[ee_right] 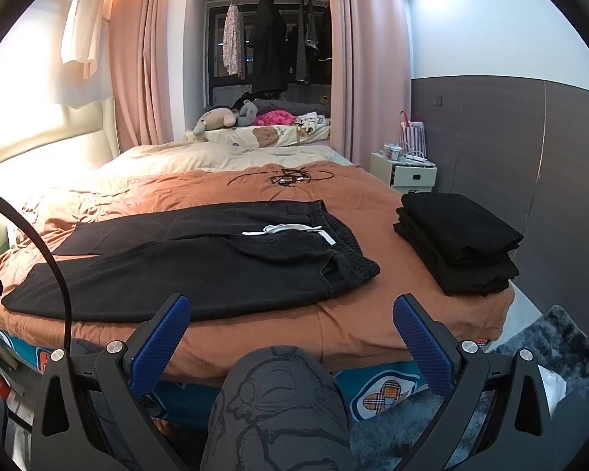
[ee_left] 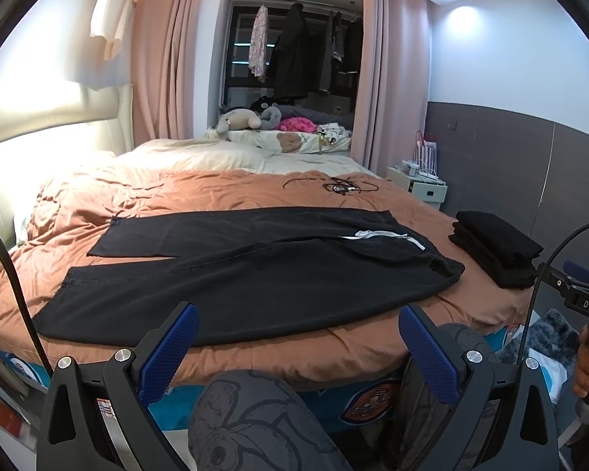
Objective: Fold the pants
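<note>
Black pants [ee_left: 235, 271] [ee_right: 200, 267] lie spread flat across the orange bedspread [ee_left: 216, 192] [ee_right: 200, 188], waistband to the right with a white drawstring [ee_left: 388, 237] [ee_right: 294, 231], legs running left. My left gripper [ee_left: 298, 322] hovers open at the near bed edge, nothing between its blue pads [ee_left: 176, 349]. My right gripper [ee_right: 290, 314] is likewise open and empty, just short of the bed's front edge, nearer the waistband. The right gripper's body [ee_left: 581, 298] shows at the far right of the left wrist view, held by a hand.
A stack of folded black clothes [ee_left: 498, 253] [ee_right: 459, 241] sits on the bed's right corner. Tangled black cables [ee_left: 341, 186] [ee_right: 290, 177] lie farther back. The person's grey-trousered knees [ee_left: 247, 420] [ee_right: 282, 404] are below the grippers. A white nightstand [ee_right: 408, 172] stands right.
</note>
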`<action>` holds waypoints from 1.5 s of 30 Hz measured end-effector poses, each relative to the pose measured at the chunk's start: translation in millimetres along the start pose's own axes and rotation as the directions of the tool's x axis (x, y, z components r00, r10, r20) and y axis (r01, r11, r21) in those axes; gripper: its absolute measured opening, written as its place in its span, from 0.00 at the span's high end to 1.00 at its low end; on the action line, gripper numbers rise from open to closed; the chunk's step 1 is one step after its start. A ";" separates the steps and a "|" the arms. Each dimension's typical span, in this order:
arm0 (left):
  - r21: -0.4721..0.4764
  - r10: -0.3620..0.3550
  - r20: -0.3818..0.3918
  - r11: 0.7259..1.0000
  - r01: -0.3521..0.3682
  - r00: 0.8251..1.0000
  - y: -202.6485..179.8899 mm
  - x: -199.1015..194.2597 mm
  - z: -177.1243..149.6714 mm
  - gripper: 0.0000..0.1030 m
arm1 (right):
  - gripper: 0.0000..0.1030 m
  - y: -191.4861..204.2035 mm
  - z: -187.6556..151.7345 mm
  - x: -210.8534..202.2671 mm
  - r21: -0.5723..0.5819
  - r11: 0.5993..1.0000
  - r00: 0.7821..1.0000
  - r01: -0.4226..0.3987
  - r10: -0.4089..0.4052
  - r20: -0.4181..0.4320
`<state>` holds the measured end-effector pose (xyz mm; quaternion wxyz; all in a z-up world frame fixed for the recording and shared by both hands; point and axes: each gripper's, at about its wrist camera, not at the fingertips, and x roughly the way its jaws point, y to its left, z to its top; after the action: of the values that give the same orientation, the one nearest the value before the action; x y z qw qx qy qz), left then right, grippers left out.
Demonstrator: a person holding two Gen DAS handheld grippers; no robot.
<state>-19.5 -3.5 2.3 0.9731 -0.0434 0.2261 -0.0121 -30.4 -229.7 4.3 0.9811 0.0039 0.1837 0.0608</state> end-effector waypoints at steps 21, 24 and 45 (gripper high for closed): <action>-0.032 0.113 -0.027 0.993 -0.113 0.993 22.5 5.4 11.9 0.00 | 0.00 -5.6 13.1 25.5 0.029 1.000 1.000 -0.009 0.010 -0.023; -0.051 0.139 -0.033 0.989 -0.140 0.990 32.9 9.8 17.9 0.00 | 0.00 -6.3 19.5 34.2 0.036 0.999 0.999 -0.008 0.009 -0.031; -0.182 0.253 -0.125 0.945 -0.273 0.959 136.5 64.8 12.6 0.00 | 0.00 -5.9 46.6 123.3 0.120 0.991 0.978 0.063 -0.037 -0.206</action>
<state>44.8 130.7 -27.3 0.9443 -0.1083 0.2781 0.1383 101.2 -220.0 3.2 0.9561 0.0550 0.2867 0.0243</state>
